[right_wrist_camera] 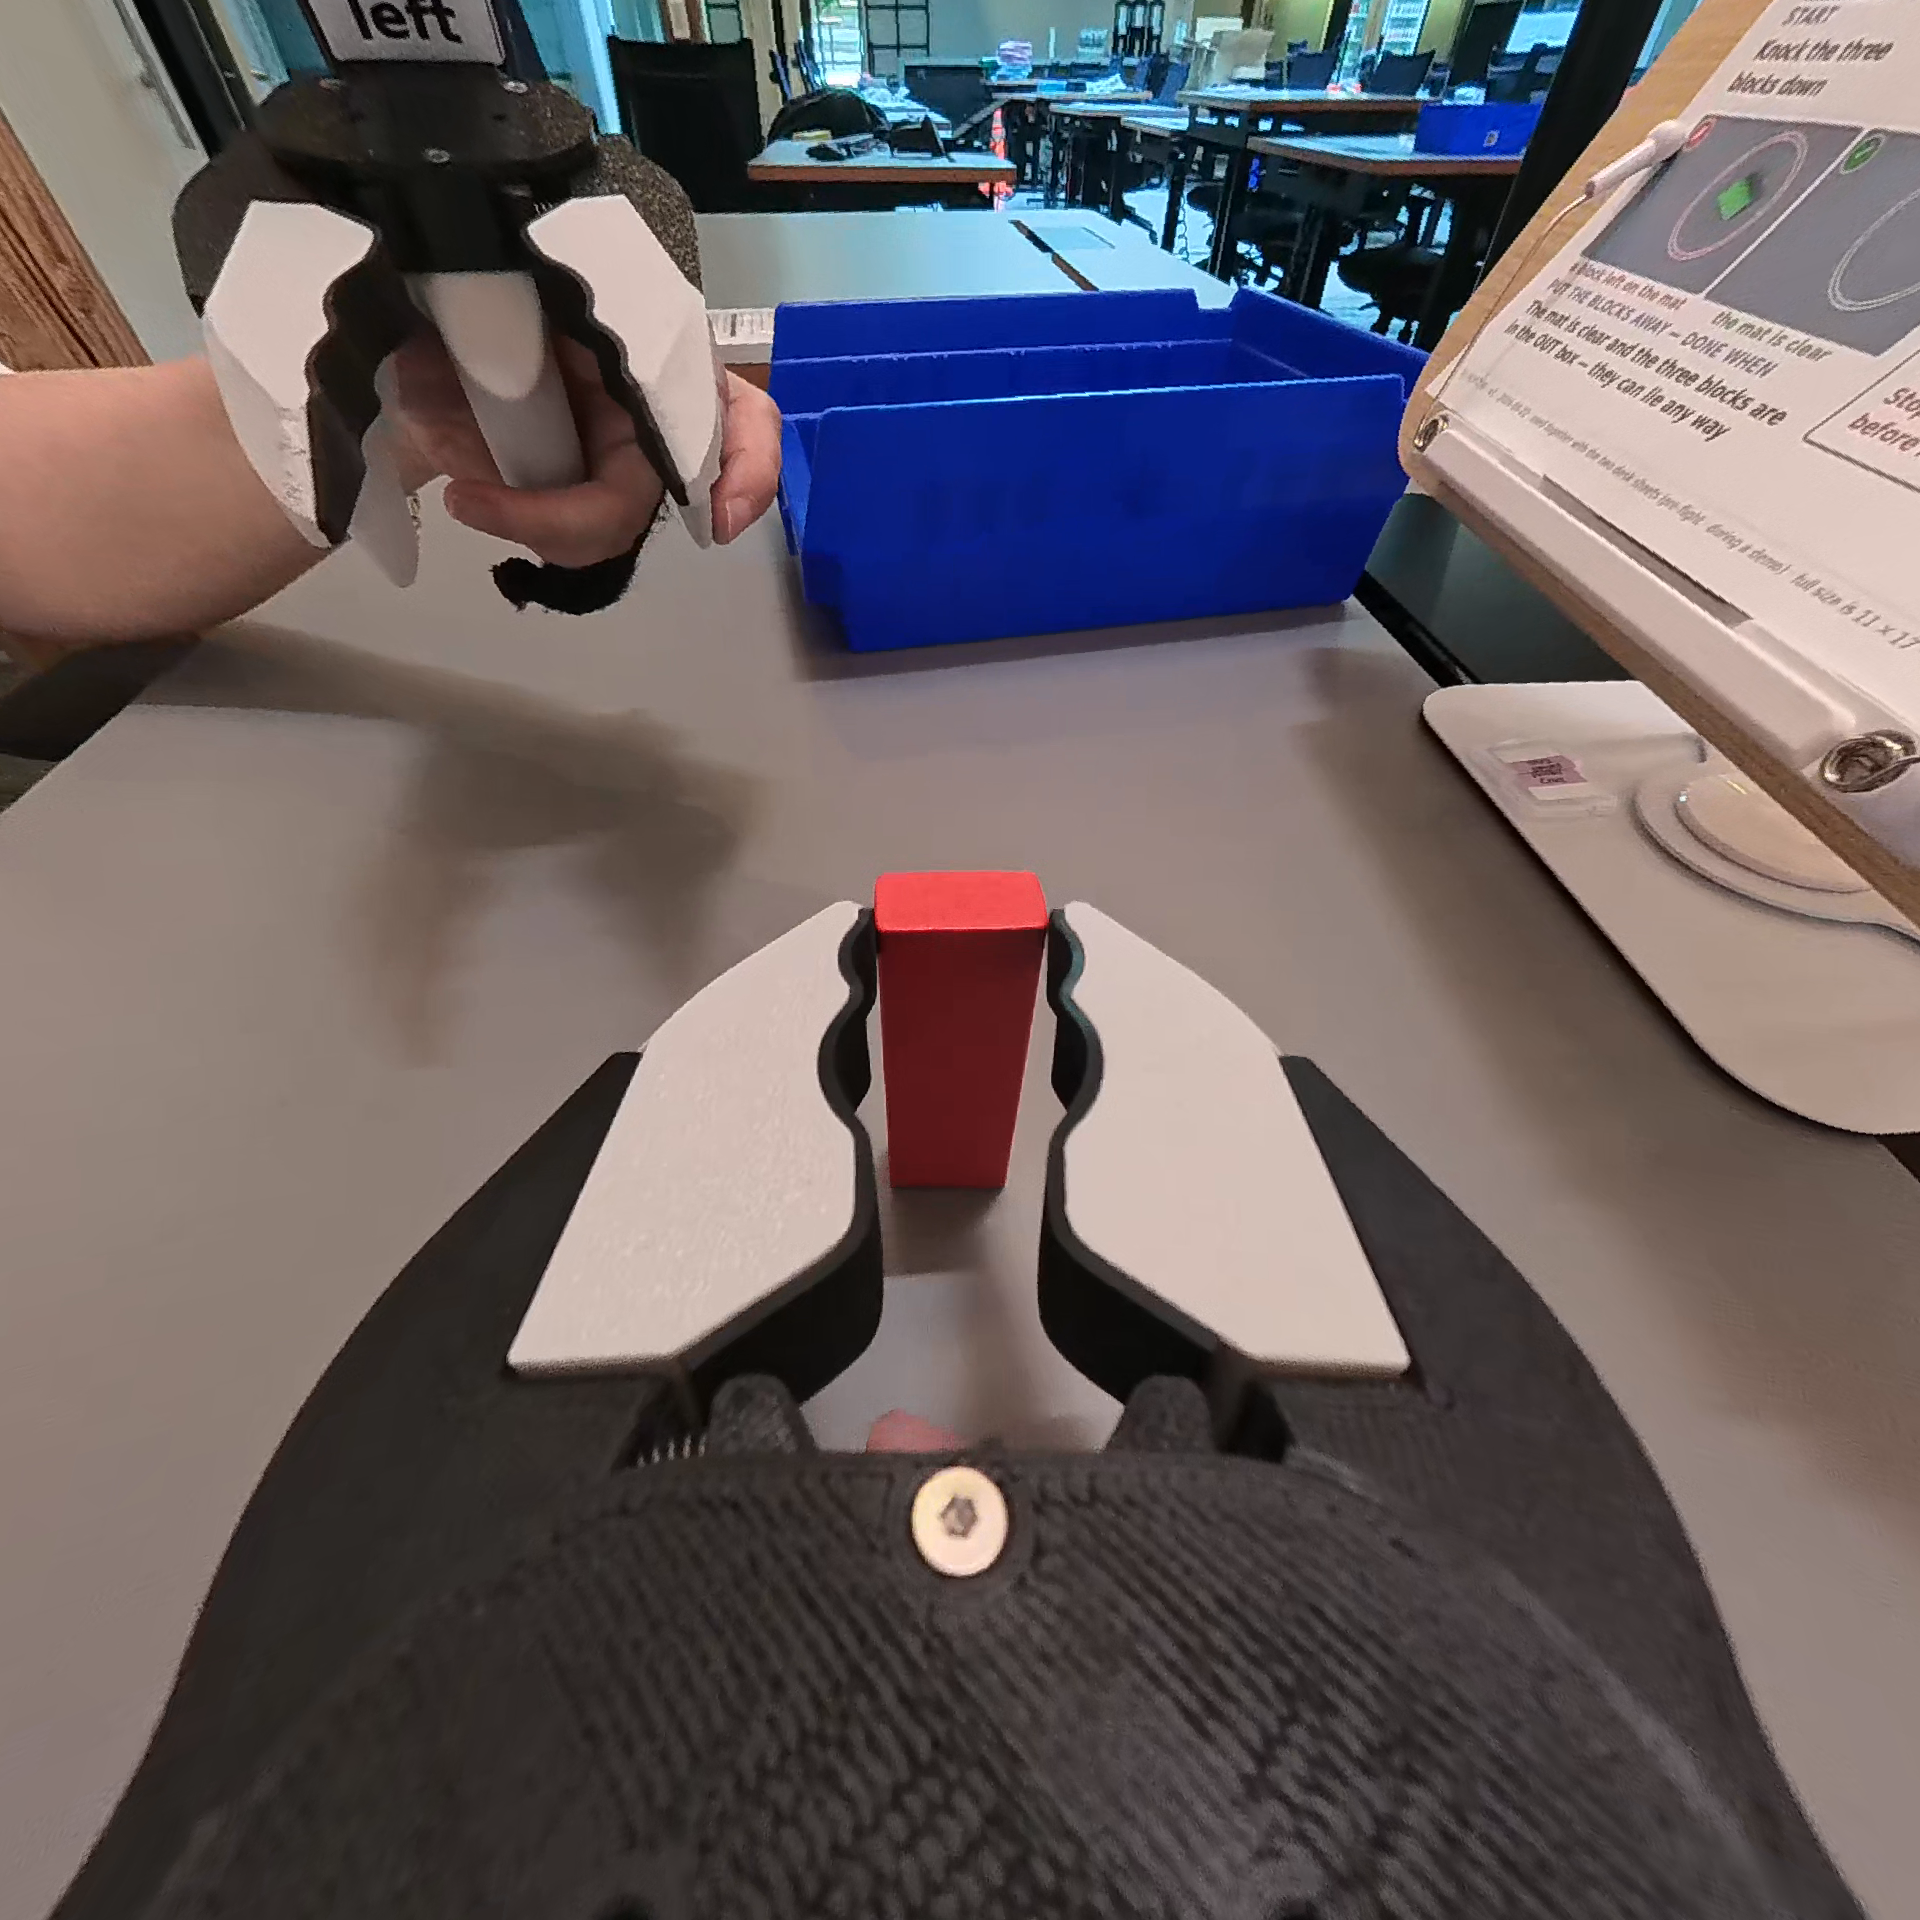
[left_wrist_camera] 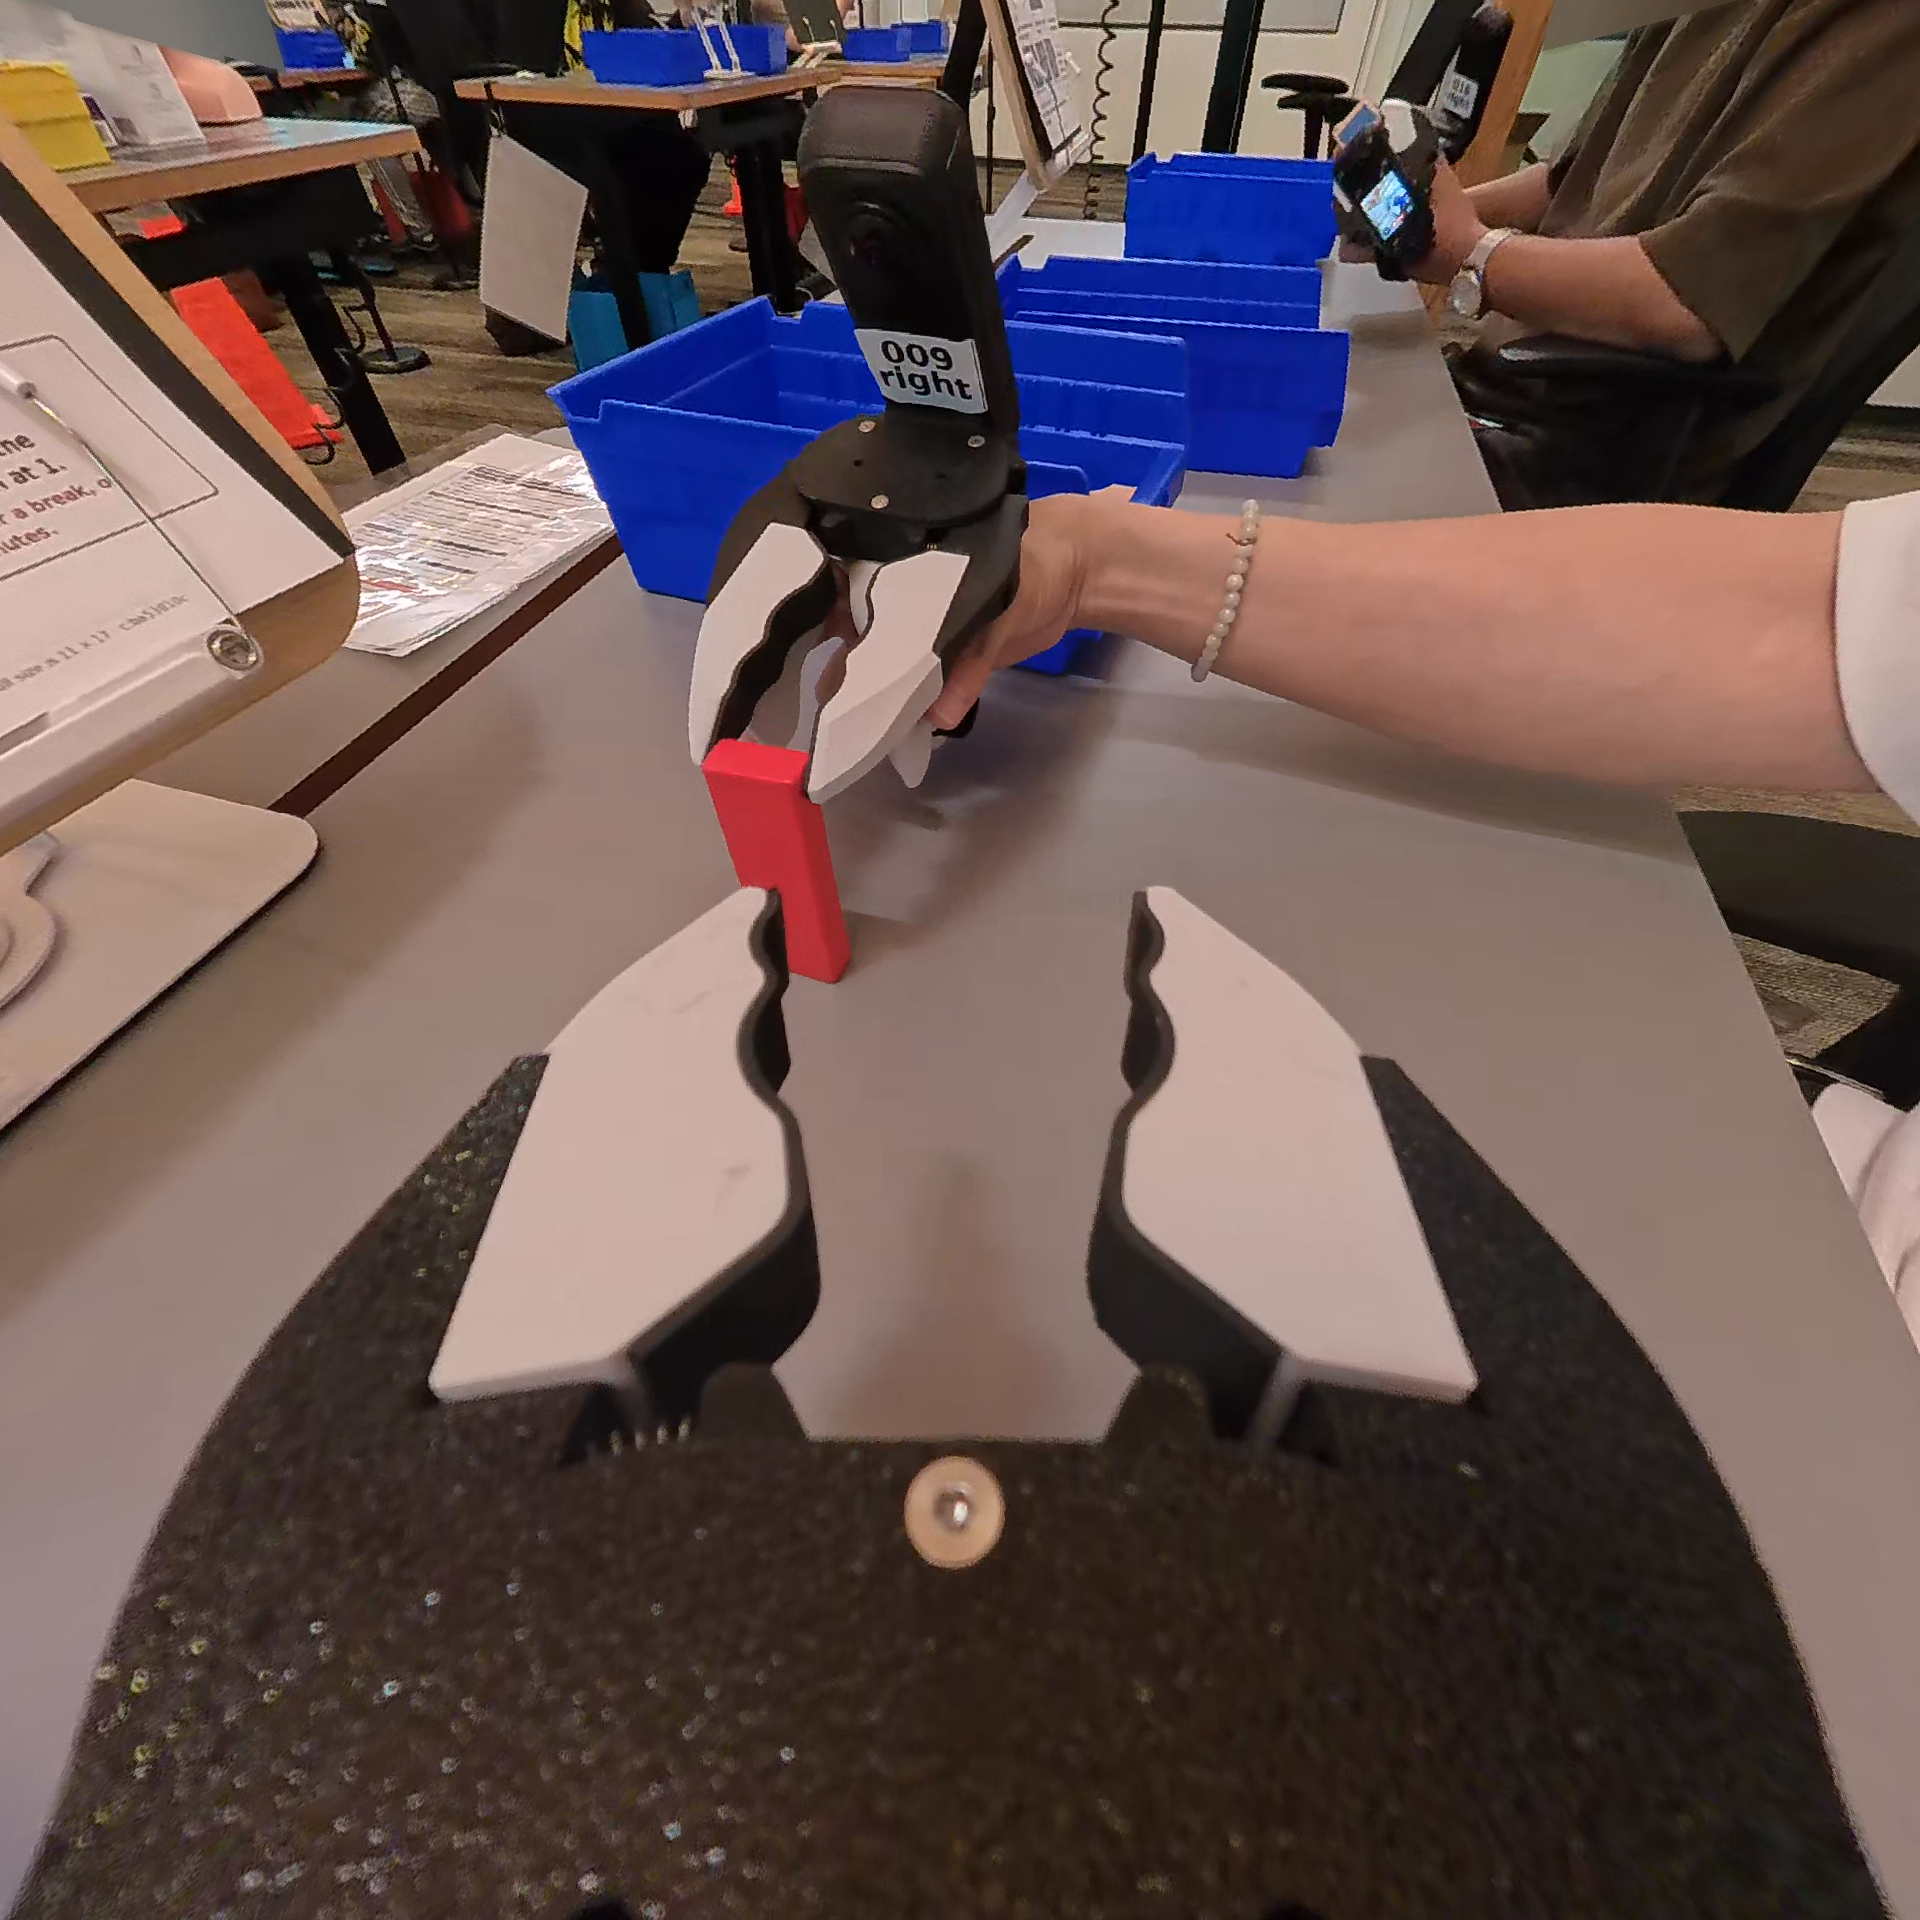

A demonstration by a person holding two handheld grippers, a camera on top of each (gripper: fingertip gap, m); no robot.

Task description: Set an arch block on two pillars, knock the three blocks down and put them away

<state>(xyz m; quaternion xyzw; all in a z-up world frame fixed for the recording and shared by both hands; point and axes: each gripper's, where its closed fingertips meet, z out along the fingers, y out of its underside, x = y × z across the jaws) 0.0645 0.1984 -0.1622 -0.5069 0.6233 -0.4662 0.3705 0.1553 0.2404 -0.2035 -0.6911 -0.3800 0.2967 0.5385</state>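
Standing upright on its end, red block point(right_wrist_camera: 958, 1029) sits between right gripper's point(right_wrist_camera: 958, 925) jaws.

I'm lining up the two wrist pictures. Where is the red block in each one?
Left wrist view: red block stands upright on the grey table, left of centre, its top between the right gripper fingers.
Right wrist view: centre, between that gripper's own fingers.
Shared landmark: the blue bin behind it.

The red block point(right_wrist_camera: 958, 1029) looks like smooth, matt painted wood, standing on a matt grey laminate surface point(right_wrist_camera: 1195, 790). The right claw point(right_wrist_camera: 958, 935) has matt pale plastic fingers point(right_wrist_camera: 727, 1143) on a coarse, grainy black body, and the blue bin point(right_wrist_camera: 1081, 499) is glossy moulded plastic.
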